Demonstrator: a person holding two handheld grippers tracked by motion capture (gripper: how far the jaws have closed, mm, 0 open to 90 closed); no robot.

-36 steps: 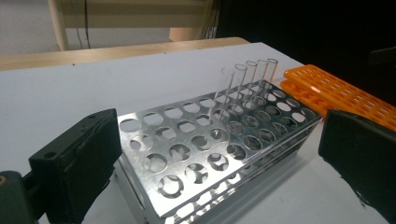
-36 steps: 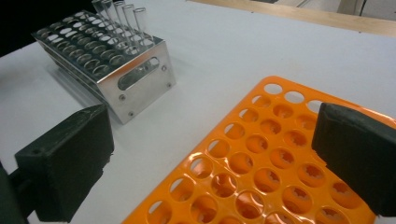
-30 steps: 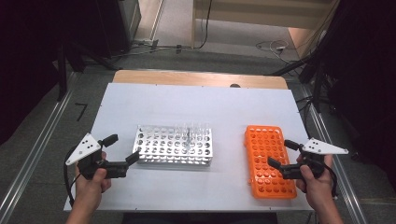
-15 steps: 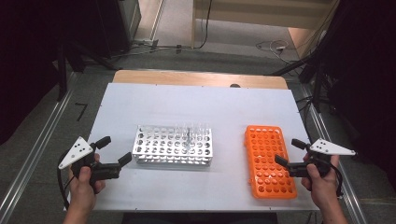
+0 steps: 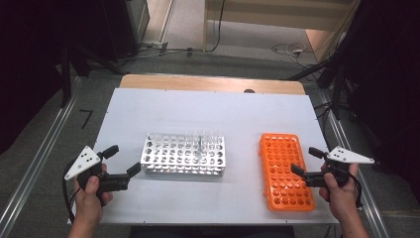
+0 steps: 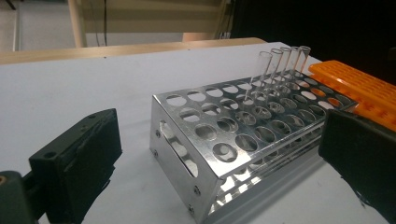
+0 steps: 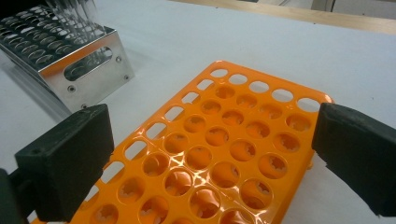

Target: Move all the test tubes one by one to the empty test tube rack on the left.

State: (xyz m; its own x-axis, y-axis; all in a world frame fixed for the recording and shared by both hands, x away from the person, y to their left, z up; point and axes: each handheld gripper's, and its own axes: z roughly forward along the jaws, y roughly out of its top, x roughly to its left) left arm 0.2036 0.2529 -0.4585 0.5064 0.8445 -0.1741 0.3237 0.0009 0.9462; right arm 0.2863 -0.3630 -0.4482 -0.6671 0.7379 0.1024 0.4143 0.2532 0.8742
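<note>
A silver metal tube rack [image 5: 183, 154] stands mid-table with a short row of clear test tubes [image 5: 200, 139] upright near its far edge. An orange plastic rack [image 5: 286, 171] with bare holes lies to its right. My left gripper [image 5: 123, 159] is open with nothing in it, just left of the metal rack's [image 6: 233, 140] near-left corner; the tubes [image 6: 280, 65] stand at the rack's far end. Over the orange rack's [image 7: 219, 144] right edge my right gripper [image 5: 305, 160] hovers open, its jaws straddling the near holes with nothing between them.
The white table [image 5: 208, 114] has bare room behind both racks, up to a wooden strip [image 5: 208, 83] at its far edge. Metal rails [image 5: 44, 153] run along the floor on either side. Cables lie on the floor beyond the table.
Both grippers have drifted a little outward, the left to the left and the right to the right. Both stayed open. The racks and tubes have not moved.
</note>
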